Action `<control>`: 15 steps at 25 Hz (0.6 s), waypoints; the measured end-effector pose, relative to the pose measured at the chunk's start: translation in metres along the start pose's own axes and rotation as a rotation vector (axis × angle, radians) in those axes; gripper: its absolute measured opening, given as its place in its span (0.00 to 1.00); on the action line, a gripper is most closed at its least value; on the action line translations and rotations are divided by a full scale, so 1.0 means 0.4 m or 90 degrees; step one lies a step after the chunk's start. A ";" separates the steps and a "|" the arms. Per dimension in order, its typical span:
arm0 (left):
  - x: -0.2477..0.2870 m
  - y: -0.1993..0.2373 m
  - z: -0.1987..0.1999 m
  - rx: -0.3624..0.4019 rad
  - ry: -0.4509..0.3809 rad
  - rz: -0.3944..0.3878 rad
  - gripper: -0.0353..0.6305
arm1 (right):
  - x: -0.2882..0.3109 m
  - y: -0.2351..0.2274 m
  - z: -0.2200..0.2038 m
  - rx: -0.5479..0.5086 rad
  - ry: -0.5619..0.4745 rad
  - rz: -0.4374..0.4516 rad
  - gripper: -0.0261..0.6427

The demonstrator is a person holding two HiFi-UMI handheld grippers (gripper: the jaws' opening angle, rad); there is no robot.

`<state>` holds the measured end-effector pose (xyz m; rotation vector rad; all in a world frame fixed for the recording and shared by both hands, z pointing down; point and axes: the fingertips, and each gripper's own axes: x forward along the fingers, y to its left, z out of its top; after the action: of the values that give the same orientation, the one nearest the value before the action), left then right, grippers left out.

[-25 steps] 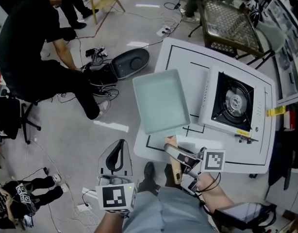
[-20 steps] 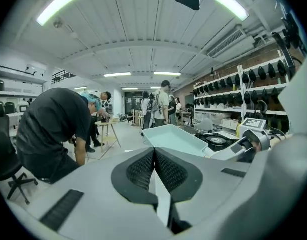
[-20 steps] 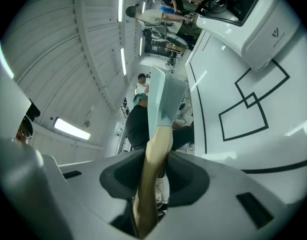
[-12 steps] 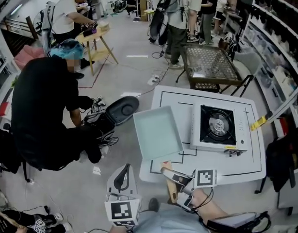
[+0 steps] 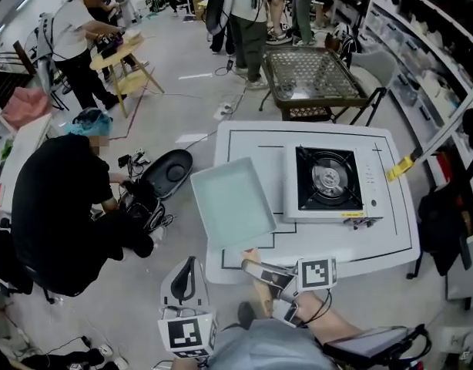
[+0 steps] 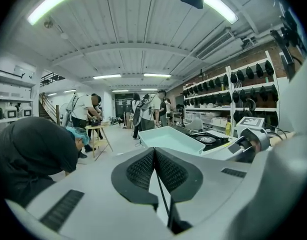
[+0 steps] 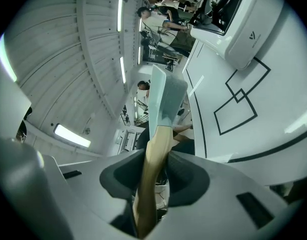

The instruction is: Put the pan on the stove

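R gripper (image 7: 154, 174) pinched the pan's (image 5: 231, 200) wooden handle (image 7: 154, 149) w/ pan at table's (image 5: 390, 230) left edge beside stove (image 5: 329, 179); L gripper (image 6: 154, 171) jaws pressed together, empty.

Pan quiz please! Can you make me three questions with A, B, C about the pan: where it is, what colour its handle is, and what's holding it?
1. In the head view, where is the pan compared with the stove?
A on top of it
B to its left
C behind it

2. What colour is the pan's handle?
A red
B blue
C light wood brown

3. What are the right gripper's jaws doing?
A closed on the handle
B wide open and empty
C gripping a spoon

Answers:
1 B, the pan is left of the stove, not on it.
2 C, the handle looks like pale wood.
3 A, the handle runs between the two pads, which press on it.
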<state>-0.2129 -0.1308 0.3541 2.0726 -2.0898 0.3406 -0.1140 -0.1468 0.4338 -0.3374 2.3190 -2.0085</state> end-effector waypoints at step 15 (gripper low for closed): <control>0.221 -0.237 0.121 0.026 -0.021 -0.086 0.08 | -0.204 -0.024 0.275 -0.002 -0.100 -0.031 0.26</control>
<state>-0.1178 -0.2294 0.3363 2.2433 -1.9639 0.3332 -0.0128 -0.2387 0.4184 -0.5355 2.2413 -1.9222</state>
